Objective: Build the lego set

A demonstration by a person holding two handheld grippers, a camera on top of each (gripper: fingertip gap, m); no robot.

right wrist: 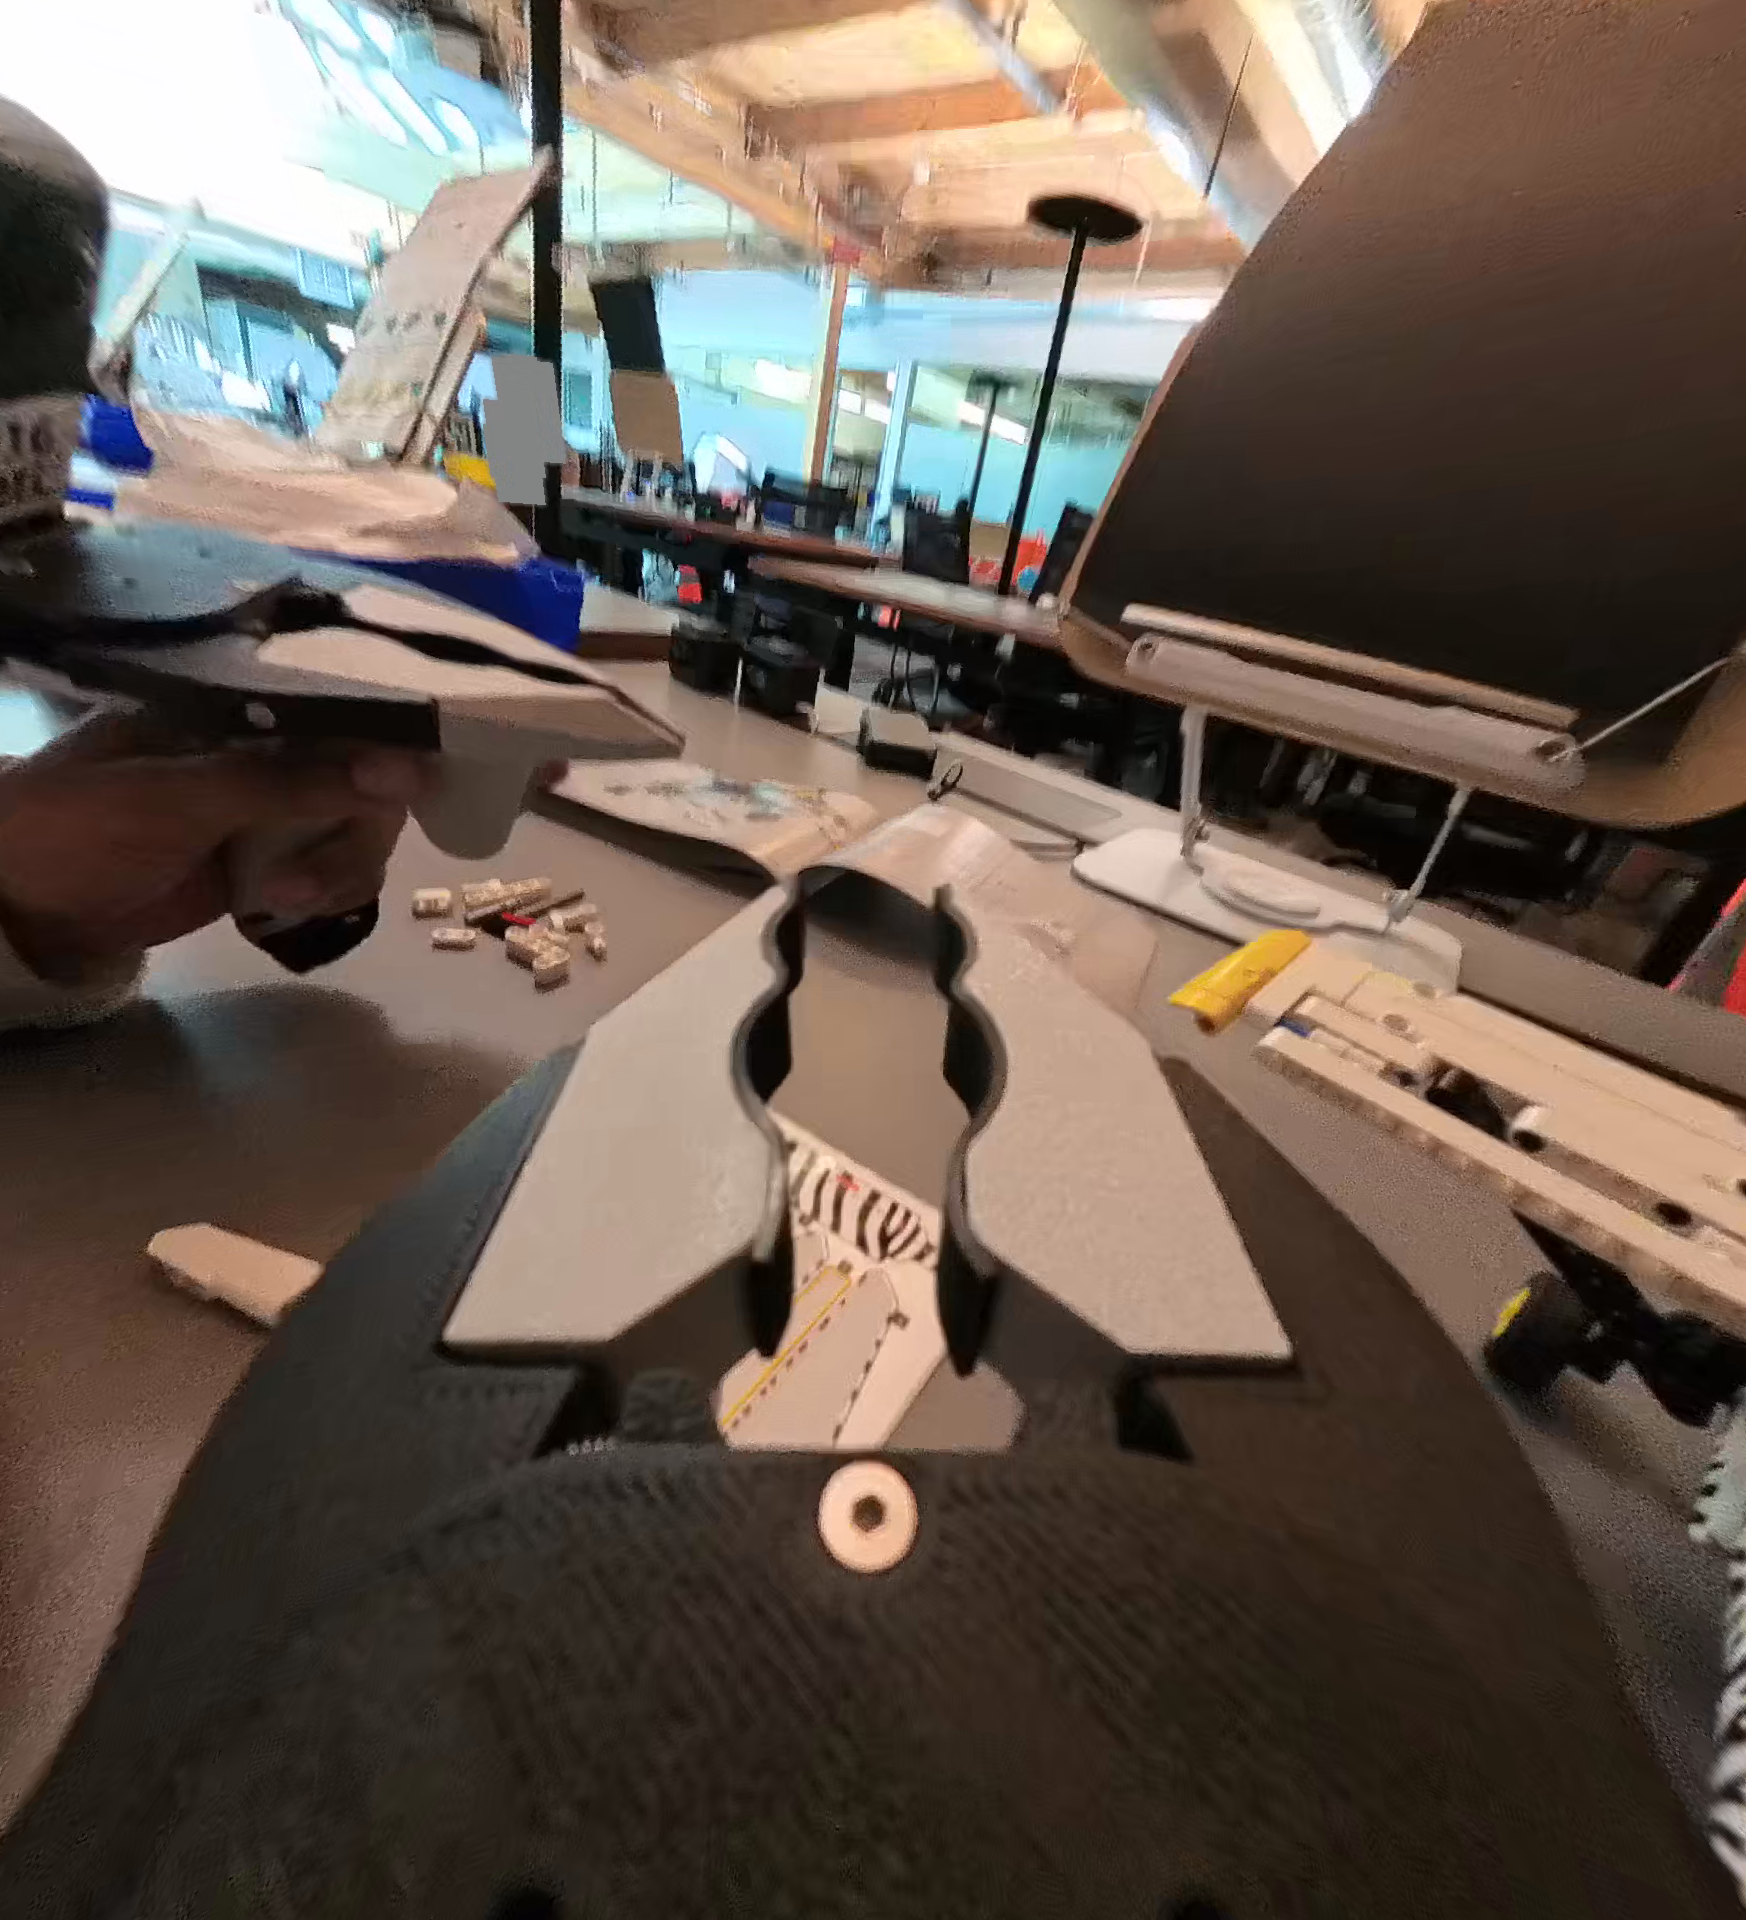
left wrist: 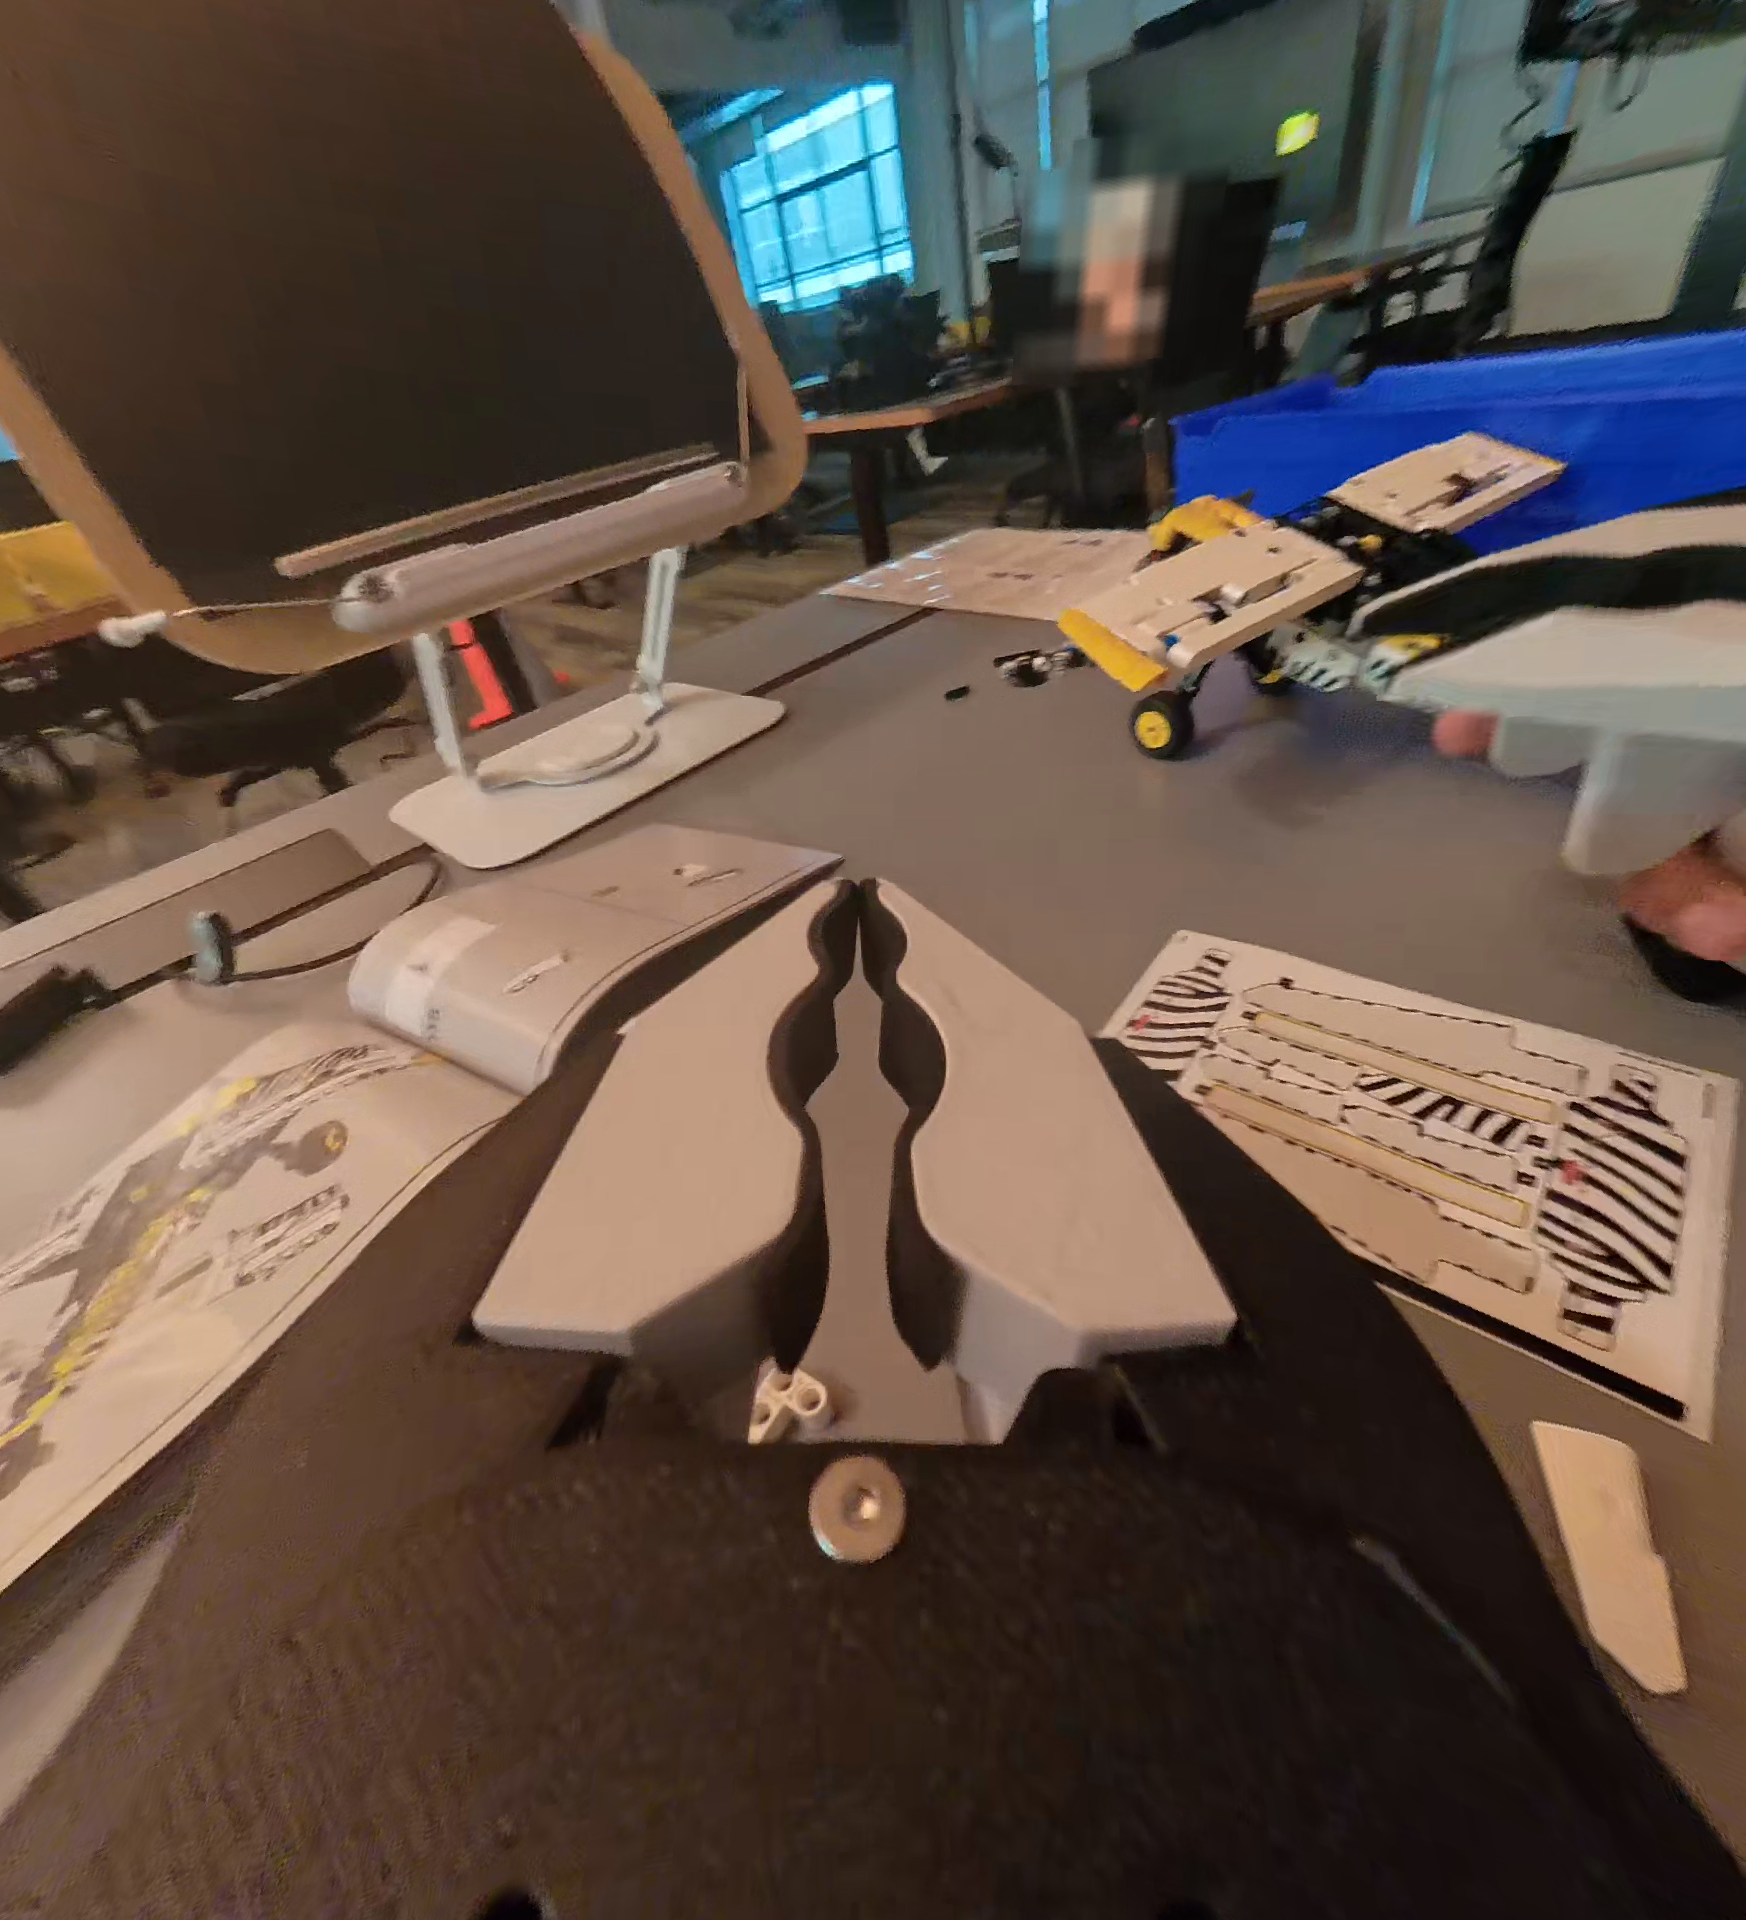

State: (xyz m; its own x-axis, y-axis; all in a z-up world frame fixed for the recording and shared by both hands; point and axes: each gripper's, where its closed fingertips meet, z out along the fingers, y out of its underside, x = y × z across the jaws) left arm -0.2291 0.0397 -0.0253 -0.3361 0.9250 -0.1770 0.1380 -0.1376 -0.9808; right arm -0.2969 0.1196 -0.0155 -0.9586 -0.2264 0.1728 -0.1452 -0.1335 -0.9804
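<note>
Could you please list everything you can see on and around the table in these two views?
Lego vehicle: one, white, yellow and black, far right of table.
Sticker sheet: one, black-and-white striped, right of the left claw.
Instruction booklet: one, white, open, near left.
Loose Lego pieces: small pile, whitish, near the left hand.
Panel piece: one, white, near right.
Screen on stand: one, dark, silver stand, far left.
Bin: one, blue, behind the vehicle.
Table: one, grey.
Left claw: one, grey fingers, shut.
Right claw: one, grey fingers, open, above the sticker sheet.
Left hand, right hand: one on each handle.
</note>
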